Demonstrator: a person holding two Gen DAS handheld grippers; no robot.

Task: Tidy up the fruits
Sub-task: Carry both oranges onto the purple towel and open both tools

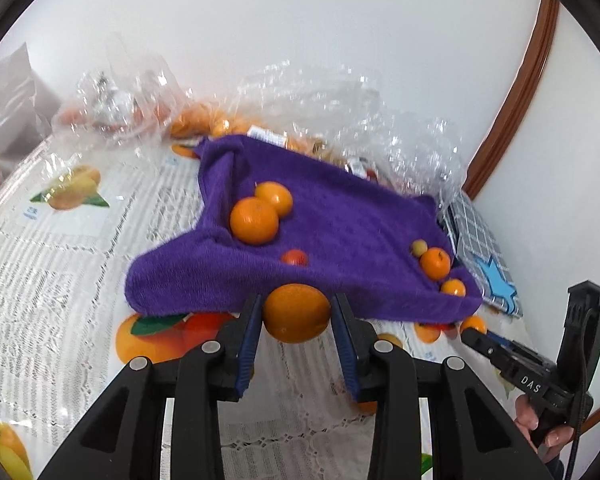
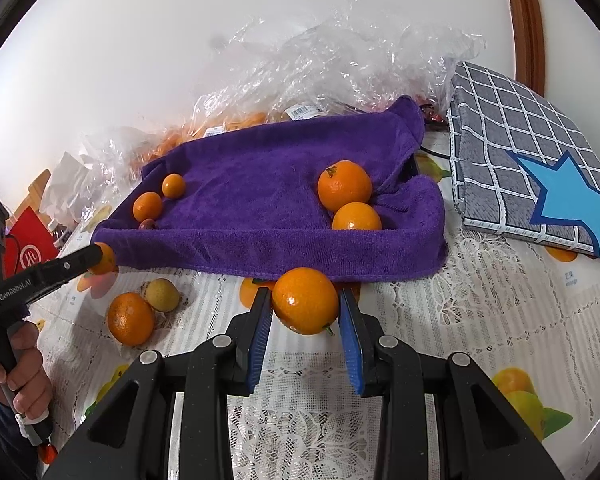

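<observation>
Oranges, round and glossy, sit clenched in both the left gripper (image 1: pixel 296 316) and right gripper (image 2: pixel 305 308); judged best: lift each over the raised rim of the purple terry towel (image 2: pixel 276 184), then release gently beside like-sized fruit.

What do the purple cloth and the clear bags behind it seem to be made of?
Purple cloth: soft terry or microfibre by the look, matte, with a fuzzy looped pile and limp folded edges. Clear bags: thin plastic film, glossy, crinkled, glinting with highlights and showing the fruit through.
</observation>
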